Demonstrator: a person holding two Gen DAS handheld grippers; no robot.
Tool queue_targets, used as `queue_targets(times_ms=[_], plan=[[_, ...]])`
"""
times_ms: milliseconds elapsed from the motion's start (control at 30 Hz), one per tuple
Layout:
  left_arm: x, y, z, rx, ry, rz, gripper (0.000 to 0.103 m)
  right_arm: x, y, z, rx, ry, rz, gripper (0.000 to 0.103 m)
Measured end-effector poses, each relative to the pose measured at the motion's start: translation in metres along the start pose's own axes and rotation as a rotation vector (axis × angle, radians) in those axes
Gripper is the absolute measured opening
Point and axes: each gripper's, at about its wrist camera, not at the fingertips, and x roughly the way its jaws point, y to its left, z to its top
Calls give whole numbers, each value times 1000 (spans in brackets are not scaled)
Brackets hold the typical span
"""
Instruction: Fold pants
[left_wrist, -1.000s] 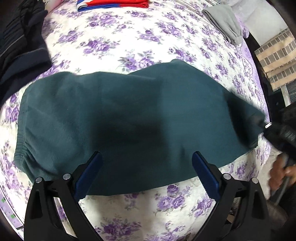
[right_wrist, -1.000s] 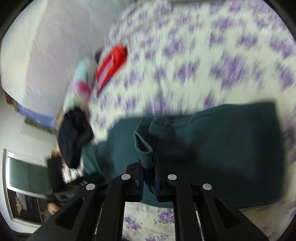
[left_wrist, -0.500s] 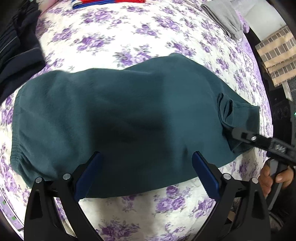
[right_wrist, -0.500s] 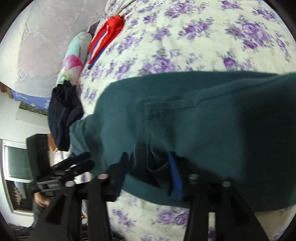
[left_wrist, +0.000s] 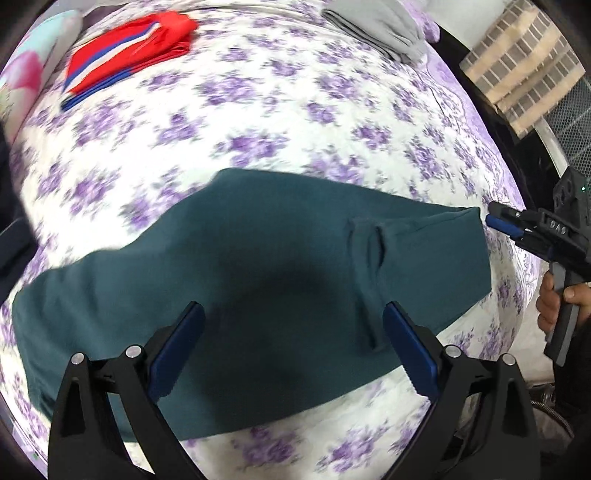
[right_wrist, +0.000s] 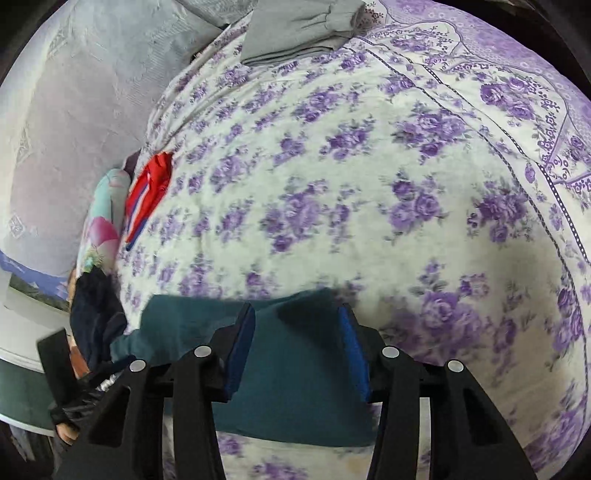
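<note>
The dark teal pants lie folded on the purple-flowered bed sheet, with a pocket flap showing near their right end. My left gripper hovers open above the middle of them, nothing between its blue pads. My right gripper is open too, over the pants' right end with only flat cloth below it. In the left wrist view the right gripper sits just off the pants' right corner, apart from the cloth, with a hand on its handle.
A folded red, white and blue garment and a folded grey one lie at the far side of the bed. A dark navy heap and a flowered pillow sit at the left. The bed's edge drops off at the right.
The right gripper, shut on the pants' end a second ago, has opened, let the cloth drop flat and drawn back off it. The left gripper stayed open and shifted over the pants.
</note>
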Motion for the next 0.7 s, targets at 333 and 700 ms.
queue_targets(times_ms=[333, 700], plan=[[30, -27, 15, -31, 69, 20, 94, 44, -15, 7, -5, 54, -62, 27], [40, -41, 30, -97, 80, 24, 93, 14, -22, 22, -118, 33, -50, 41]])
